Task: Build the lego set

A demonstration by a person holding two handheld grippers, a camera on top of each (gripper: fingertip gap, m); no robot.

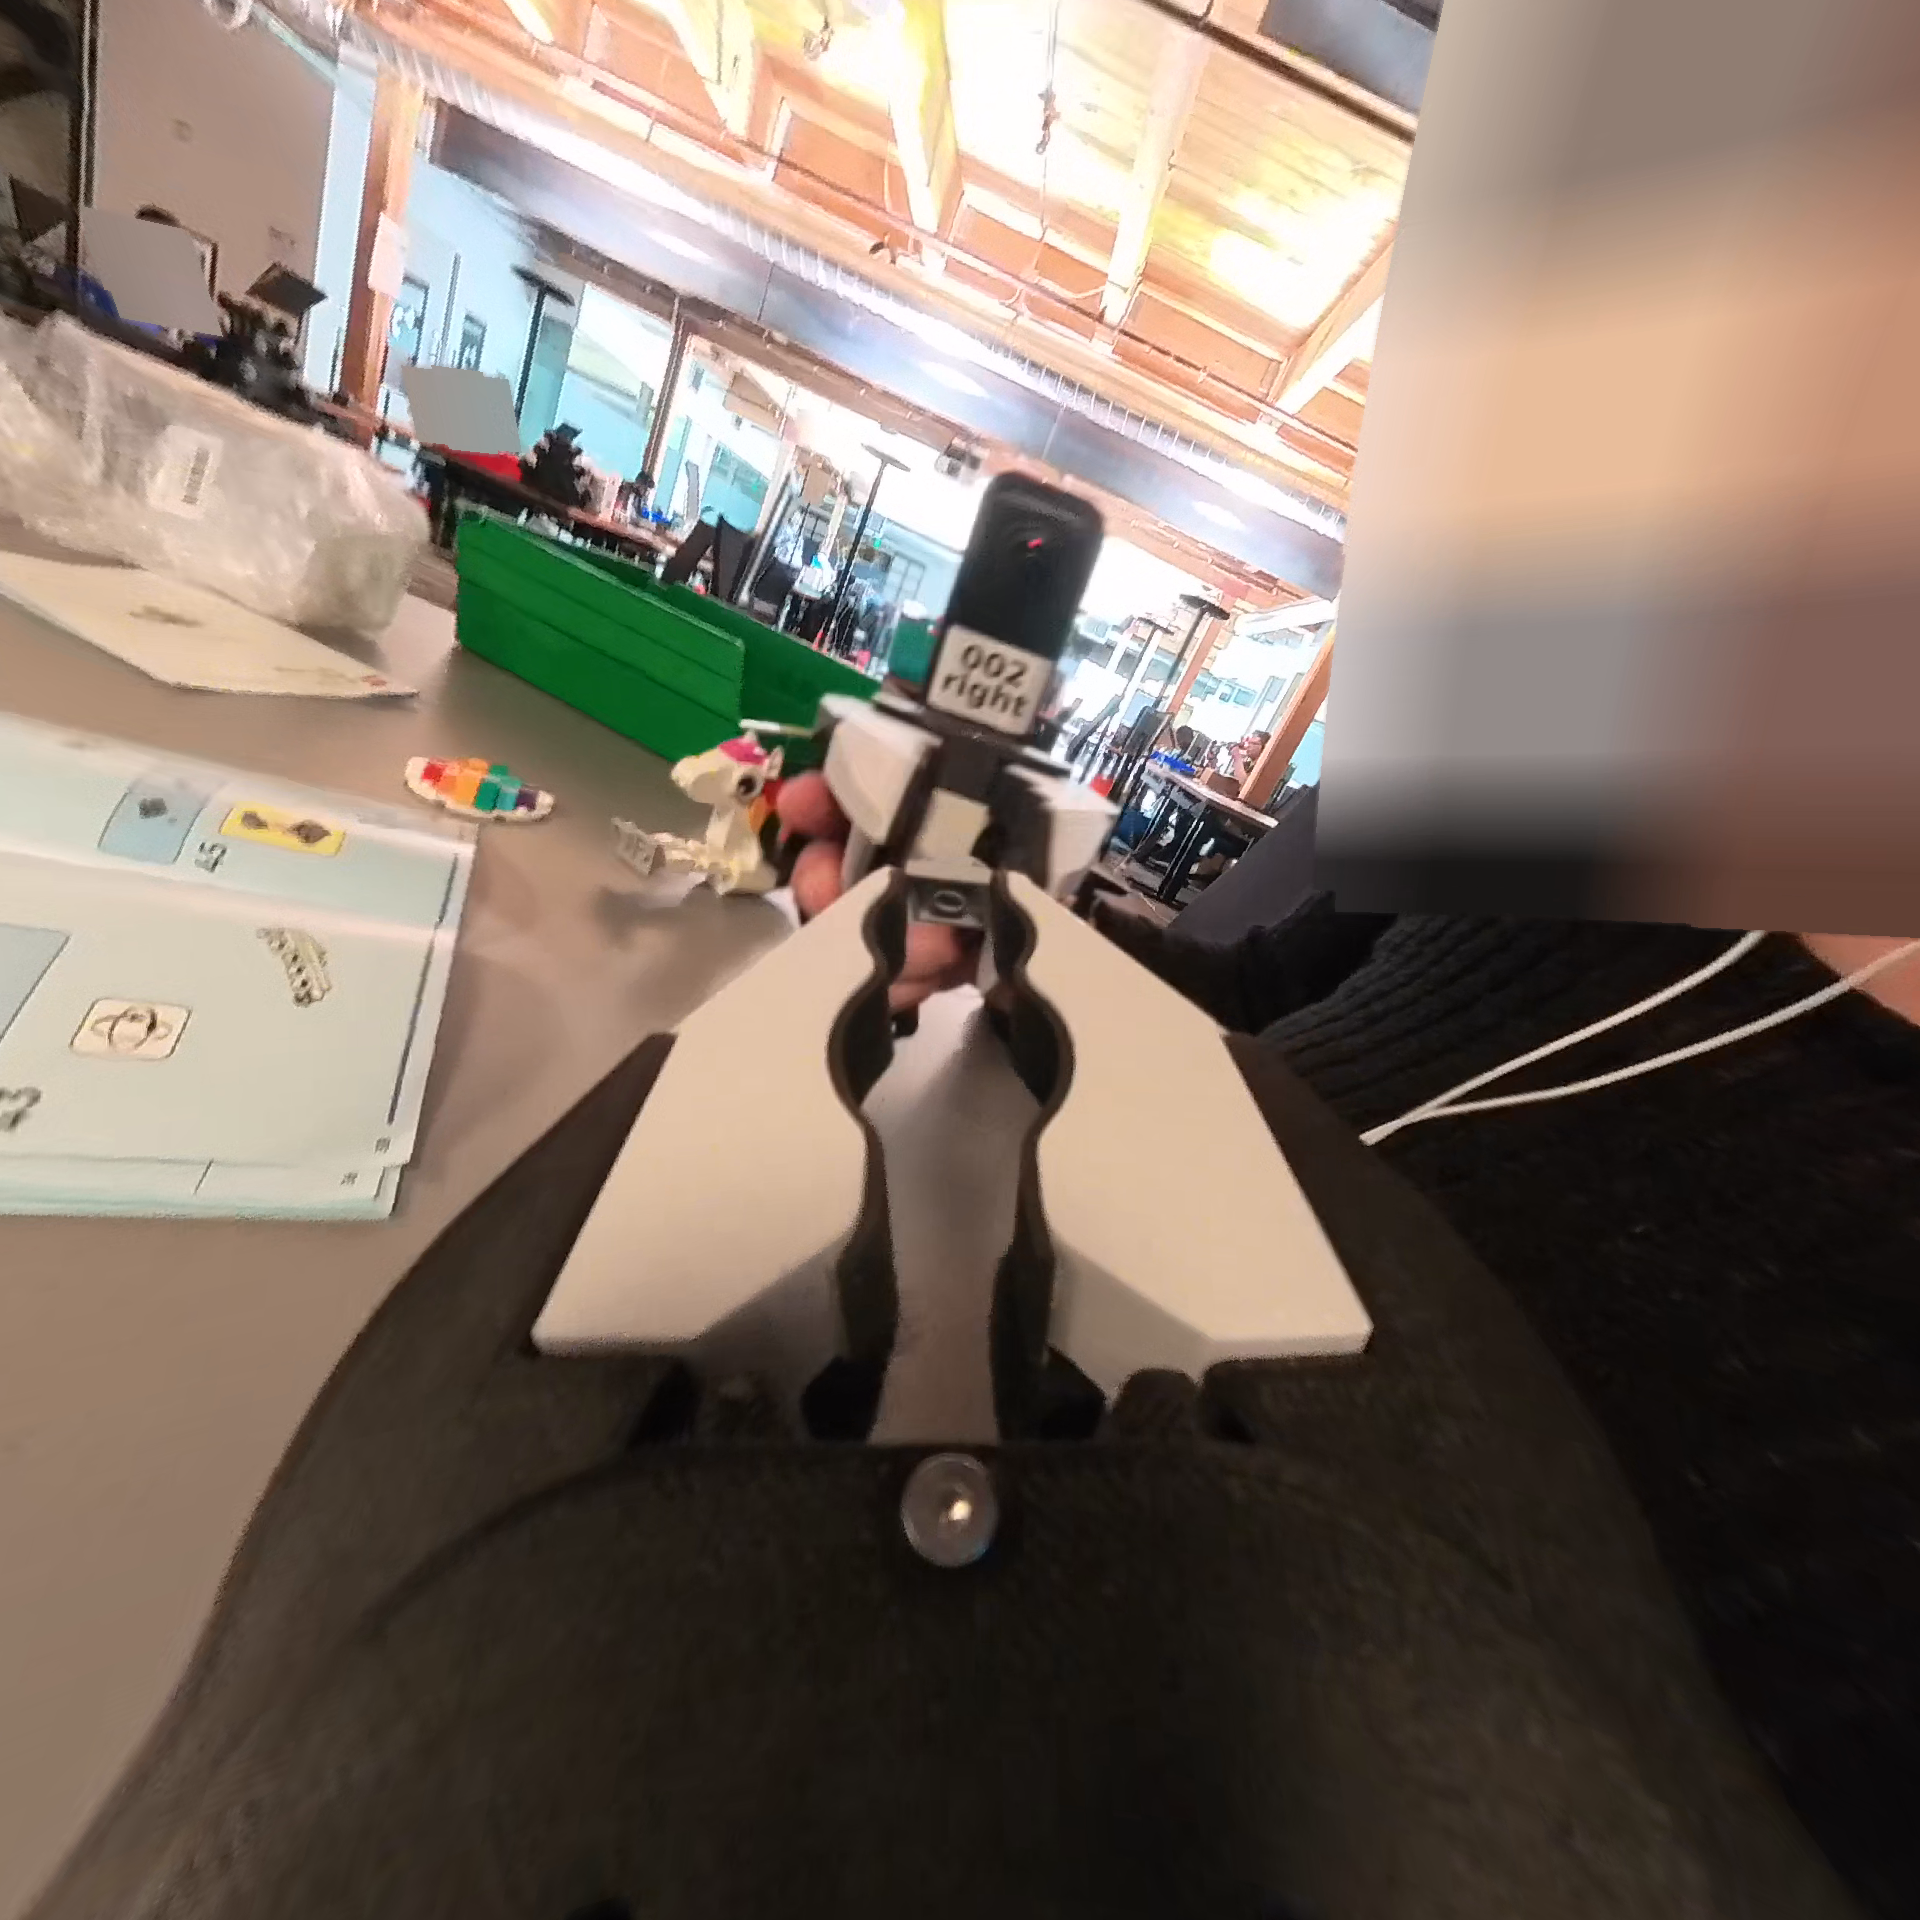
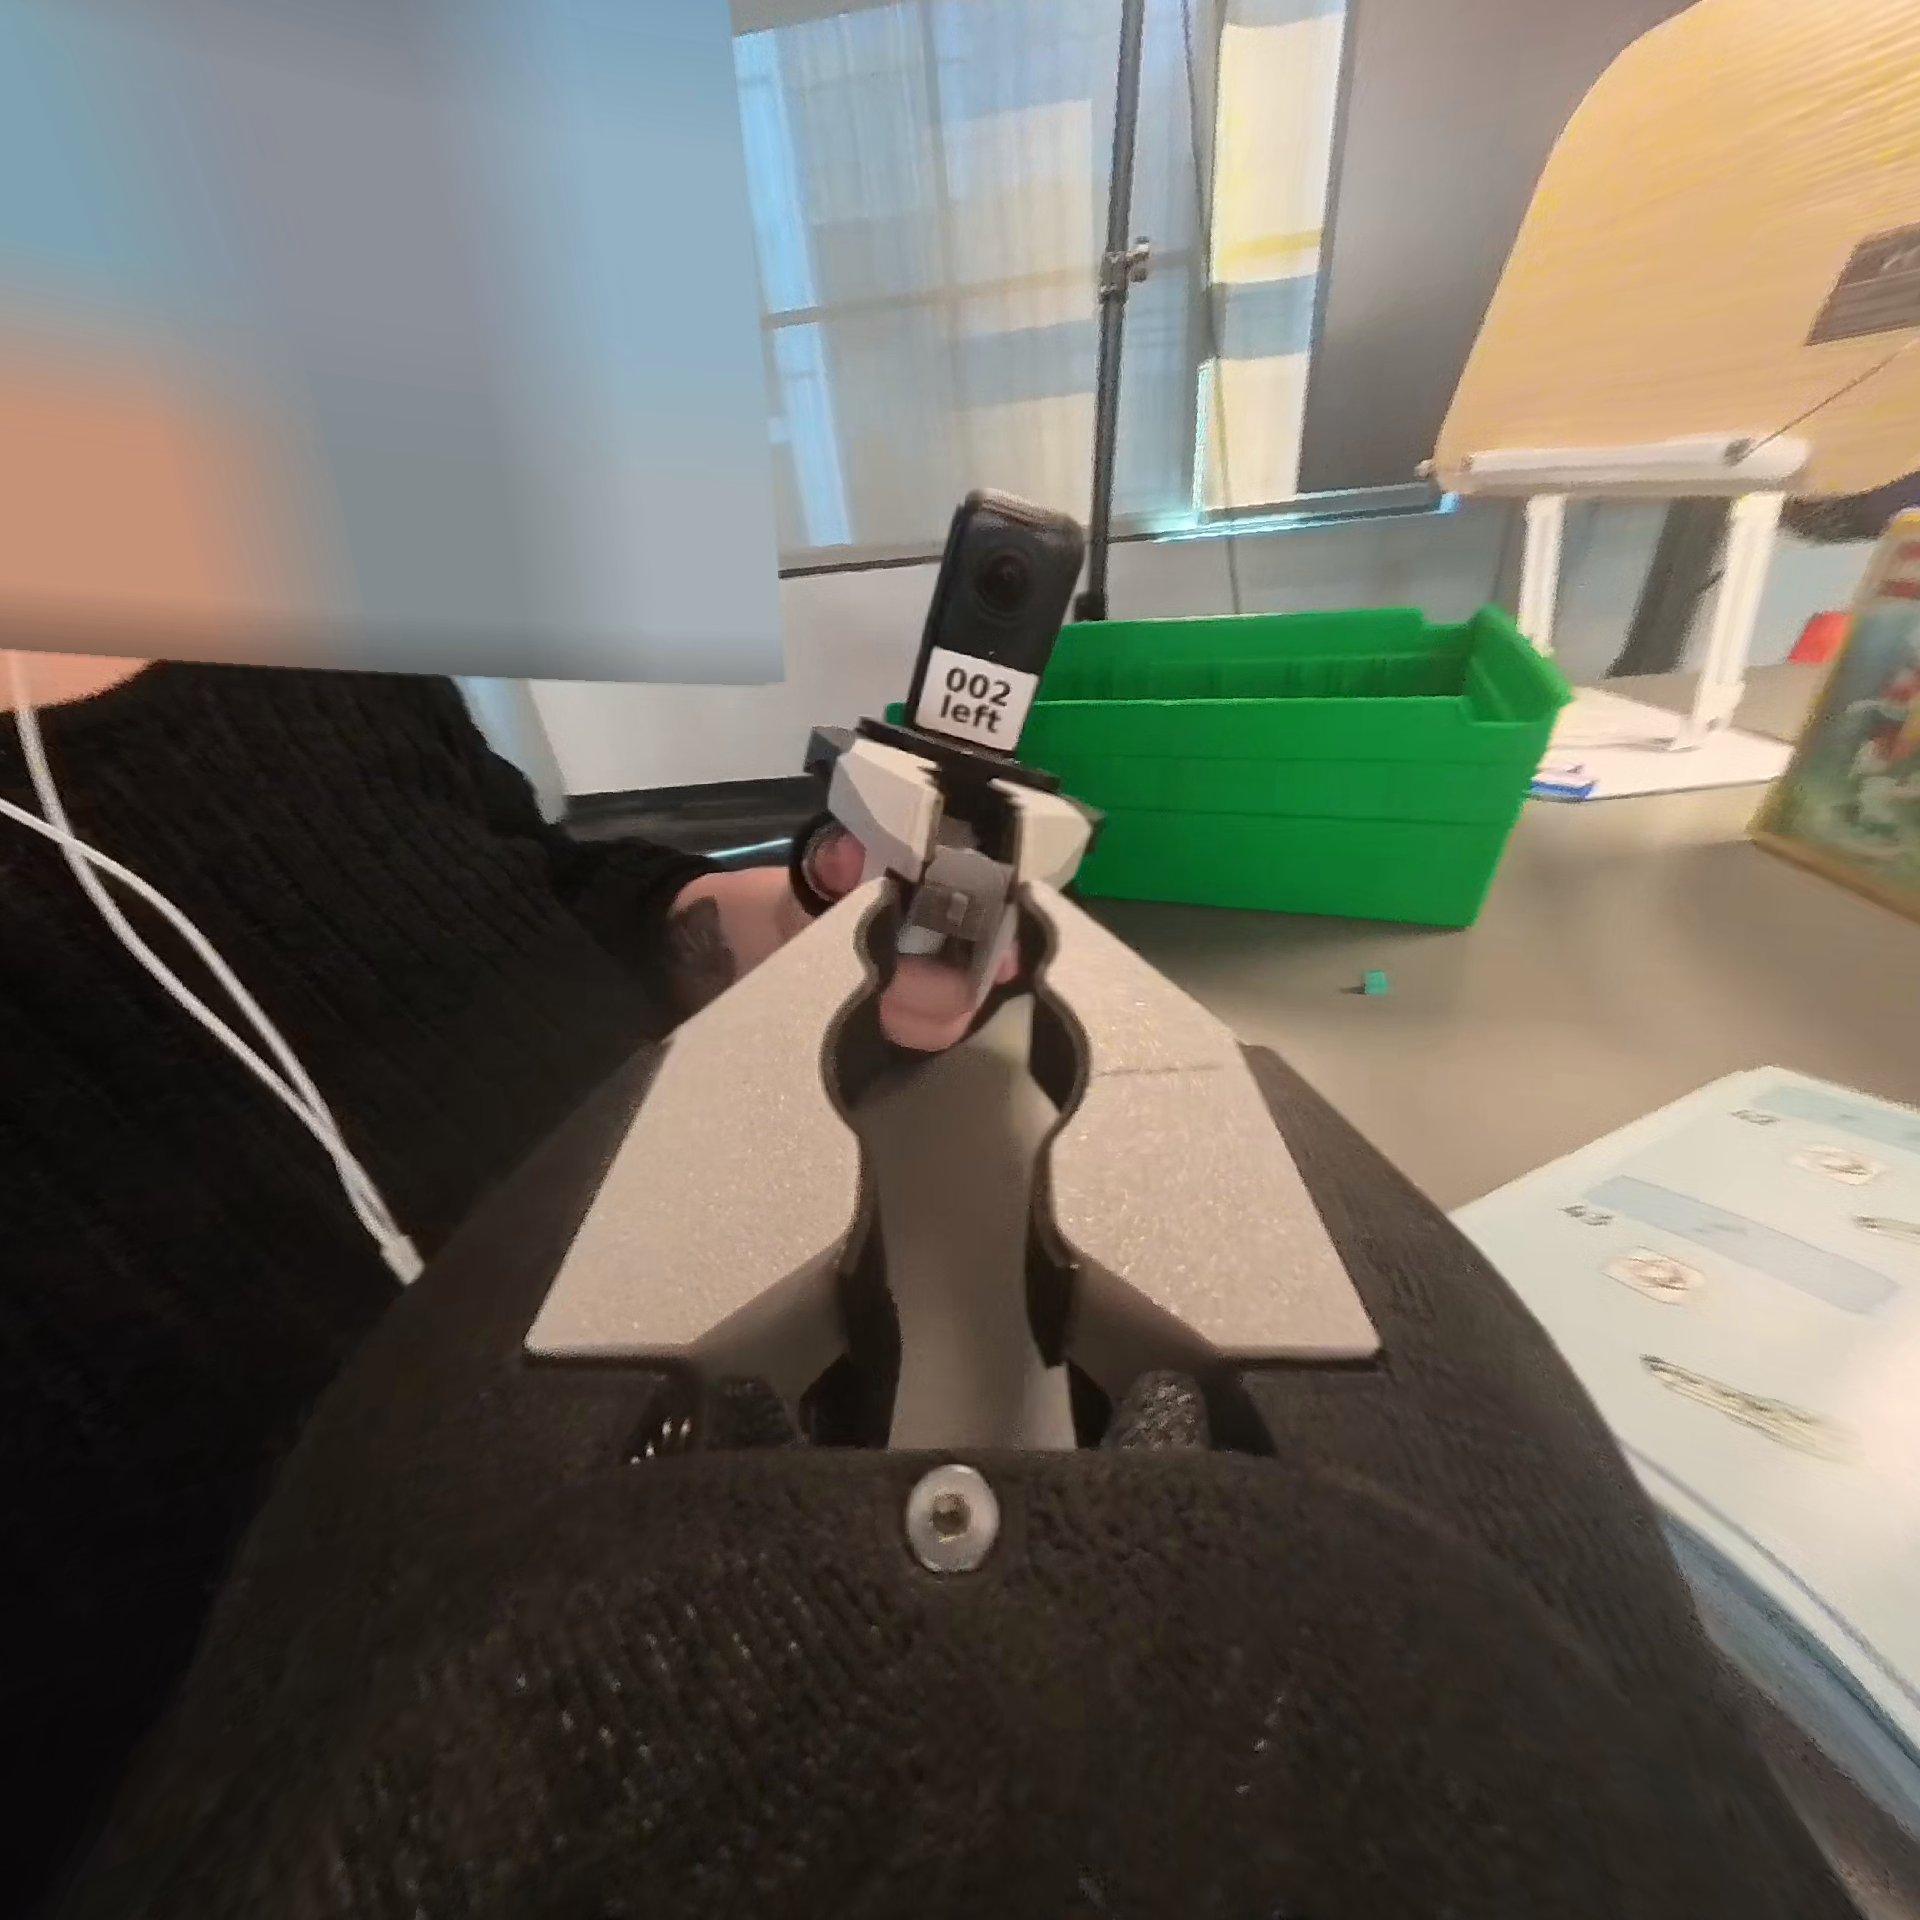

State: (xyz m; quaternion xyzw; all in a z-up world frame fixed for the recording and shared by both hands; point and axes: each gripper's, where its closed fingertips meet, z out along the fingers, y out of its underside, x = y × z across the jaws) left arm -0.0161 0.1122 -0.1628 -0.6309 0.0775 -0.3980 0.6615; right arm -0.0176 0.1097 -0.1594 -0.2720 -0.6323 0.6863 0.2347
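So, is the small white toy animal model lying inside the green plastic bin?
No, the small white toy animal model stands on the grey tabletop, in front of the green plastic bin.

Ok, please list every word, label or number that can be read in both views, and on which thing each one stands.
I do not copy writing out; these things bear it:
White label on black camera, left wrist view: legible.
White label on black camera, right wrist view: legible.
Instruction booklet: small step numbers, blurred.
Plastic bag sticker: blurred.

Wrist cameras face each other closely, sharing green bin (image 1: pixel 613 644).
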